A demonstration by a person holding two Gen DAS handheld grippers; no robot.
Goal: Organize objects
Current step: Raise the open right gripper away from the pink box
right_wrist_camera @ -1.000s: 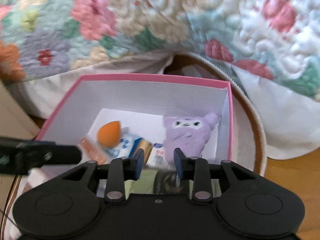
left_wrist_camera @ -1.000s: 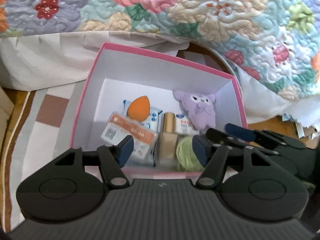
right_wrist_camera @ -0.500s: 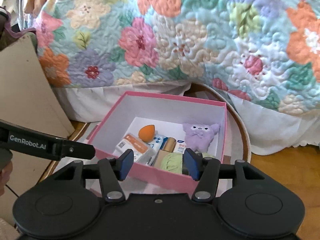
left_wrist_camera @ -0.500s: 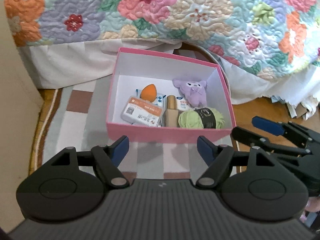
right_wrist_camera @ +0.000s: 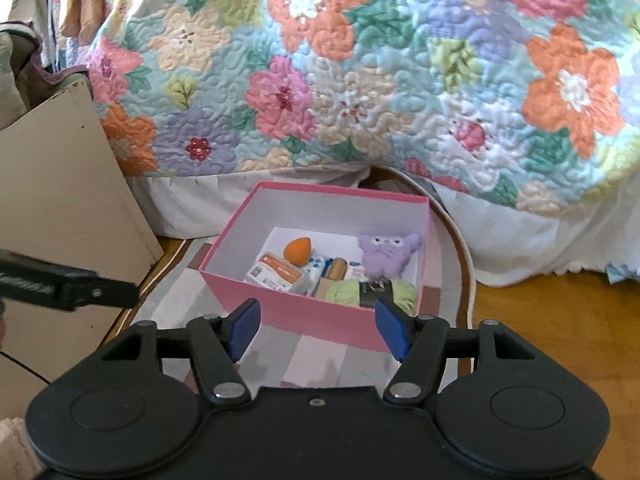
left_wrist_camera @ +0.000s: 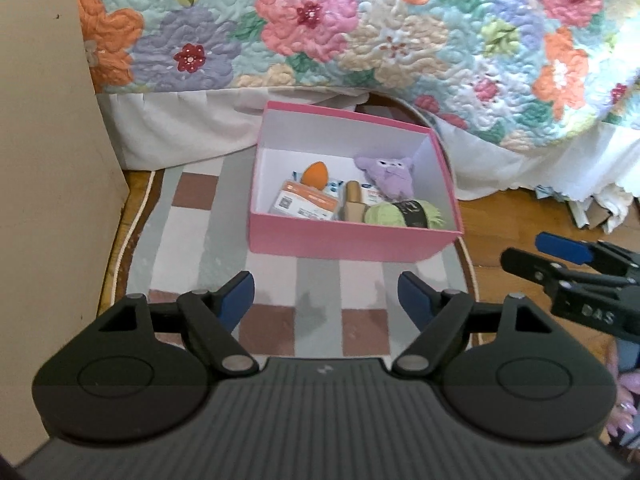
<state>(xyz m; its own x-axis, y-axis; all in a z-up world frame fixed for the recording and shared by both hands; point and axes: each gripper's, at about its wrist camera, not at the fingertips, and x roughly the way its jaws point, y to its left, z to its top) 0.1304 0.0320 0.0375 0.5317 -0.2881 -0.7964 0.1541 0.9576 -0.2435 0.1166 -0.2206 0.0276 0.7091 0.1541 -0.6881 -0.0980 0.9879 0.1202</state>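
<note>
A pink box (left_wrist_camera: 348, 242) (right_wrist_camera: 304, 318) stands on a checked rug in front of the bed. Inside lie a purple plush toy (left_wrist_camera: 386, 174) (right_wrist_camera: 386, 254), an orange sponge (left_wrist_camera: 314, 173) (right_wrist_camera: 298, 250), a green yarn ball (left_wrist_camera: 400, 214) (right_wrist_camera: 348, 294), a small bottle (left_wrist_camera: 354, 204) and a flat orange-labelled packet (left_wrist_camera: 306, 204) (right_wrist_camera: 276, 274). My left gripper (left_wrist_camera: 326, 298) is open and empty, held back from the box over the rug. My right gripper (right_wrist_camera: 316, 324) is open and empty just before the box's near wall; it also shows in the left wrist view (left_wrist_camera: 560, 254).
A flowered quilt (left_wrist_camera: 360, 28) hangs over the bed behind the box. A beige board (left_wrist_camera: 44, 160) stands at the left. The checked rug (left_wrist_camera: 192, 248) lies on a wooden floor (right_wrist_camera: 560, 320). Torn paper lies at the right by the bed skirt (left_wrist_camera: 600, 210).
Both grippers have pulled back and up from the box. The right gripper has opened wider. The green yarn ball now lies in the box.
</note>
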